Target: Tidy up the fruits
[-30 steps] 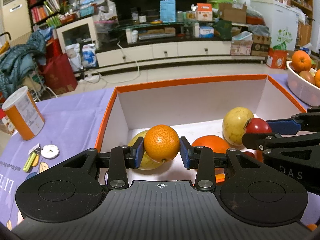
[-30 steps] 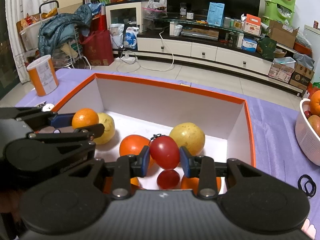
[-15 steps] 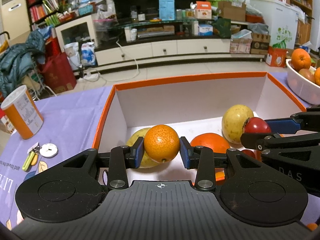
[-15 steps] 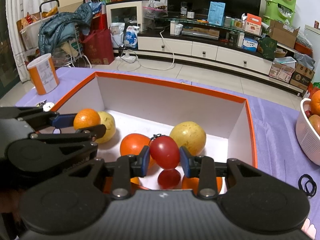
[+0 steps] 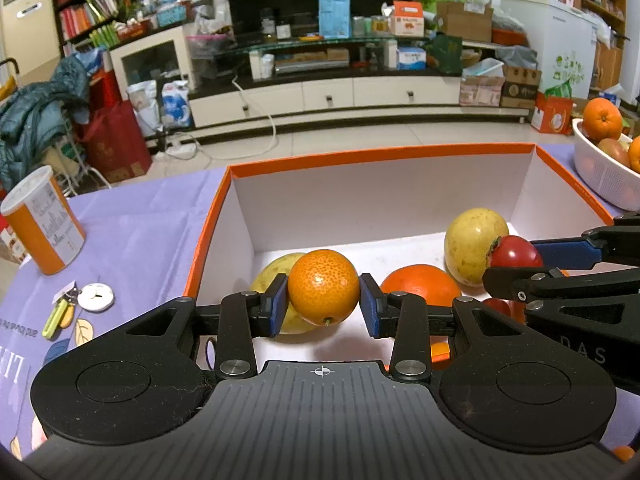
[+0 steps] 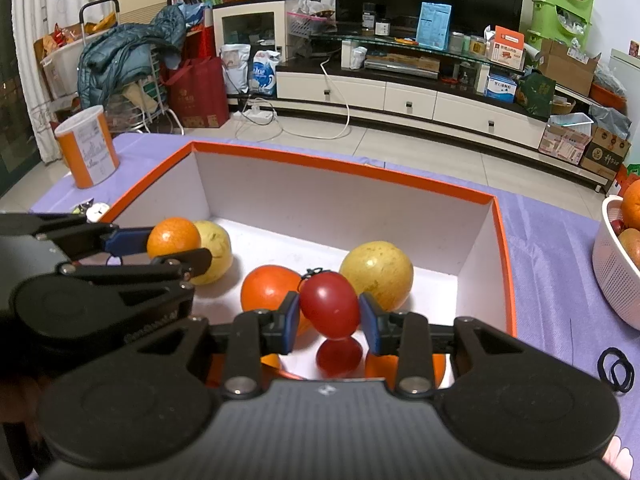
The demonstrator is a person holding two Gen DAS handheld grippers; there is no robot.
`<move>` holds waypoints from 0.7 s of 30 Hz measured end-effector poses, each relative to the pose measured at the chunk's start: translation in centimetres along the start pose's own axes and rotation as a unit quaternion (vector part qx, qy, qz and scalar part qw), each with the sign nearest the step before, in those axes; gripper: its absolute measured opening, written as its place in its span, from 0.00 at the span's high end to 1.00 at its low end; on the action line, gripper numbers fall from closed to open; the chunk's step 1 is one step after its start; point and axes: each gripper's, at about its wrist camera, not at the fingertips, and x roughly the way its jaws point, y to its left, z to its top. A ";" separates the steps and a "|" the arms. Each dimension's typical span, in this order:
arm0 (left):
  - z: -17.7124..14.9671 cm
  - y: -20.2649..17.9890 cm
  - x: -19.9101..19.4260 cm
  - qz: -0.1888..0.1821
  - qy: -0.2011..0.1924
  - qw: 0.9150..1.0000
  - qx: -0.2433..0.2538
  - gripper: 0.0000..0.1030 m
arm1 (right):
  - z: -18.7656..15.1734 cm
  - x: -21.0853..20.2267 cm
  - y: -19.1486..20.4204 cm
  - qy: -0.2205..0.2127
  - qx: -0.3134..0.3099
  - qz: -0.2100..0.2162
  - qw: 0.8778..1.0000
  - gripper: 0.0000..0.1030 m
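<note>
Nothing moved; left tongs (image 5: 323, 310) clamp tangerine (image 5: 323, 287), right tongs (image 6: 329, 323) clamp upright tomato (image 6: 329, 305).

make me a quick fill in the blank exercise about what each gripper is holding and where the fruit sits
1. The left gripper is shut on a small ____ fruit.
2. The right gripper is shut on a ____ tomato.
3. Both grippers hang over the white box with the ____ rim.
4. More fruit waits in the white ____ at the right edge of the table.

Missing words: orange; red; orange; basket
</note>
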 end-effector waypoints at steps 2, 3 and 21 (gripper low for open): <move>0.0 0.0 0.0 0.000 0.000 1.000 0.000 0.97 | 0.0 0.0 0.0 0.000 0.000 0.000 1.000 0.64; 0.0 0.0 0.0 -0.001 0.000 1.000 0.000 0.97 | 0.0 0.0 0.0 0.000 0.000 0.000 1.000 0.64; 0.1 0.0 0.0 0.000 0.001 1.000 -0.001 0.97 | -0.1 0.1 -0.1 0.000 0.000 0.000 1.000 0.64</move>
